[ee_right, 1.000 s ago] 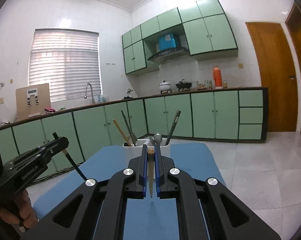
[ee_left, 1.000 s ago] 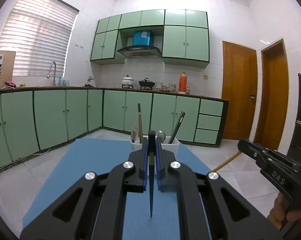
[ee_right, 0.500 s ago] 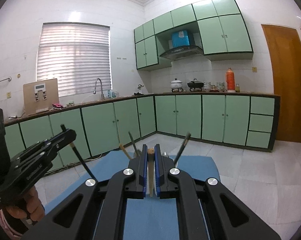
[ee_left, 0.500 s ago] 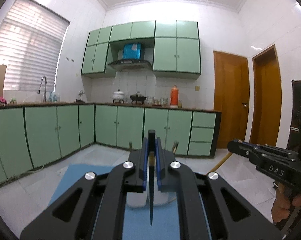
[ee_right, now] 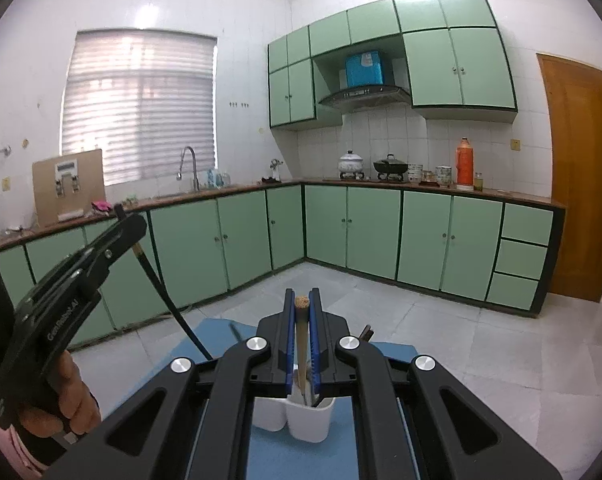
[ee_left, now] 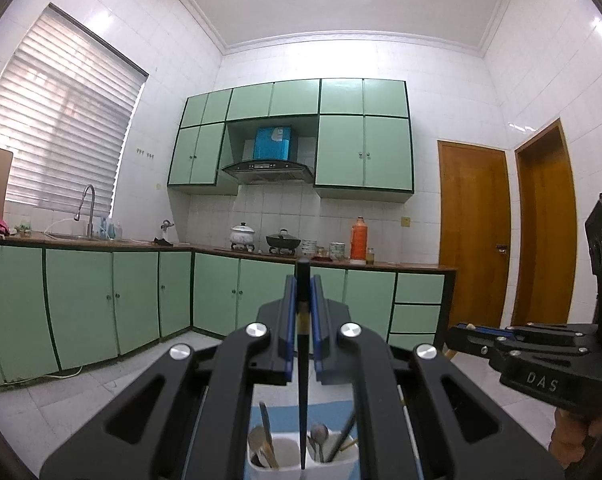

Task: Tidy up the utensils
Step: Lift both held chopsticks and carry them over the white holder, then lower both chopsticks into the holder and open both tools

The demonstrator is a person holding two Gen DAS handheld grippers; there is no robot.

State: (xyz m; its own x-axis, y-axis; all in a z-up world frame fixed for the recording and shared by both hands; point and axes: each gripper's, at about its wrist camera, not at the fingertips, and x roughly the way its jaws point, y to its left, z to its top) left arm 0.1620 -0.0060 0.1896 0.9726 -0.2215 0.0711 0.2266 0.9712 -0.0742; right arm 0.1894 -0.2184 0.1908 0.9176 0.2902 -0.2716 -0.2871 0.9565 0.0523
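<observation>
Left hand-held gripper [ee_left: 303, 320] pinching dark chopstick [ee_left: 302, 400]; stick long way up-down, tip hanging straight over white holder [ee_left: 285, 458] below; right hand-held gripper [ee_right: 302, 344] pinching pale wooden chopstick [ee_right: 300, 360], also upright, right over same white holder [ee_right: 309, 420]; both about equally near, so next move looks like straight drop down; holder has two cups on blue tabletop [ee_right: 341, 448]; spoons [ee_left: 319, 438] and other sticks already inside; which cup for which, cannot tell.

Domestic kitchen, pale green wall and base cabinets [ee_right: 375, 236], black range hood [ee_right: 363, 96], steel sink tap [ee_right: 189, 166], white-tiled walls [ee_left: 341, 60], pots on hob [ee_right: 389, 168]
</observation>
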